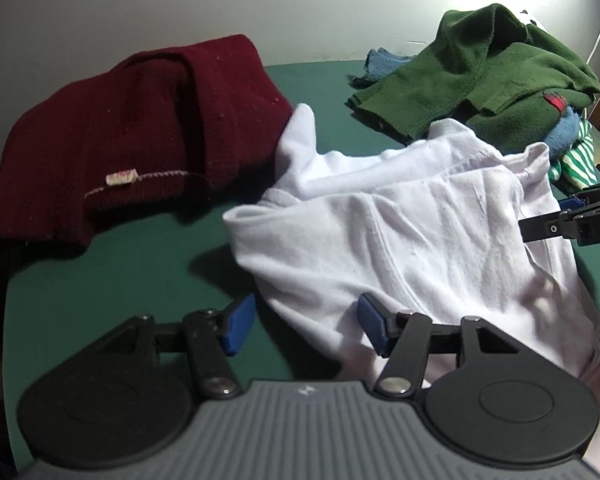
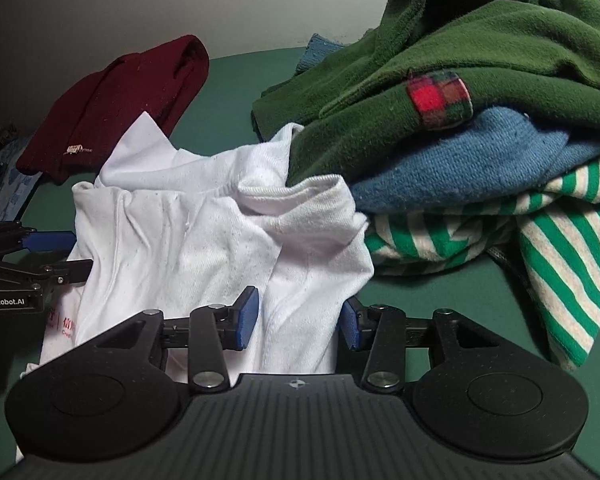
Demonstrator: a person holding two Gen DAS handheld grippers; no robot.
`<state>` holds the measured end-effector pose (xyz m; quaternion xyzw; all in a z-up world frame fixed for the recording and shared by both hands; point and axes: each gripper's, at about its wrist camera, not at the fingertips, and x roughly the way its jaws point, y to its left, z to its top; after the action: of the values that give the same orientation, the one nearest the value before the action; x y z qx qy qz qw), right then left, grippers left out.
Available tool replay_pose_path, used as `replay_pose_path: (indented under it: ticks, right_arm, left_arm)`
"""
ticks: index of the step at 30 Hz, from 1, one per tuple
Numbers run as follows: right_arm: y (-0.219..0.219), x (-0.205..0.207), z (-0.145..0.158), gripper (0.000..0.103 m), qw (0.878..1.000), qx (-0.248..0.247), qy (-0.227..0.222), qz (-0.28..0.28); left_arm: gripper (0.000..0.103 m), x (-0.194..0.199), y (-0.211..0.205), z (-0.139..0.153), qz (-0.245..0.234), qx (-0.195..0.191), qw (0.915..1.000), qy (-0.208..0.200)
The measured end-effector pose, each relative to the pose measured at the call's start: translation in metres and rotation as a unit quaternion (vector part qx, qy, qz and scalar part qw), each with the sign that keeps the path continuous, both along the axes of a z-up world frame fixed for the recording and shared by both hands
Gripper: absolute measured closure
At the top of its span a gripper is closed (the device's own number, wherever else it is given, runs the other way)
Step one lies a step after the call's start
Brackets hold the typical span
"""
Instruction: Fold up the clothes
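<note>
Your left gripper has its blue-padded fingers spread wide apart, with nothing held: the left pad hangs over the bare green table, and the right pad sits at the near edge of the white shirt; you cannot tell whether it touches the cloth. Far to your left lies the dark red sweater, folded into a thick bundle with a small pale label near its hem; its right edge sits just beside a raised corner of the white shirt. That shirt is crumpled in the middle of the table, in front of both grippers, with faint red print showing on its lower left part in the right wrist view. Your right gripper also has its fingers apart, and a fold of the white shirt rises between the two blue pads; whether either pad touches the cloth you cannot tell from here. To the right and behind stands the heap of unfolded clothes: a green fleece with a red plaid tab on top, draped partly over the far edge of the white shirt, a blue knit beneath it, and a green and white striped garment at the bottom, spilling onto the table at the far right
</note>
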<state>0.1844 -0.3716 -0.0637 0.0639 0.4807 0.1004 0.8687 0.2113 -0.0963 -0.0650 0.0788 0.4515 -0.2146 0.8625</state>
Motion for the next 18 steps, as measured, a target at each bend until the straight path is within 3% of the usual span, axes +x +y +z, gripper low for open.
replay_pose_path:
  ticks: [8,18]
  right_arm:
    - [-0.001,0.01,0.006,0.057,1.0,-0.007,-0.014,0.003]
    - [-0.009,0.013,0.014,0.058,0.999,-0.04,-0.026,0.021]
  left_arm:
    - [0.03,0.033,-0.005,-0.007,-0.007,0.011,0.9999,-0.01]
    - [0.019,0.035,0.0,-0.008,-0.033,-0.005,0.9992,-0.022]
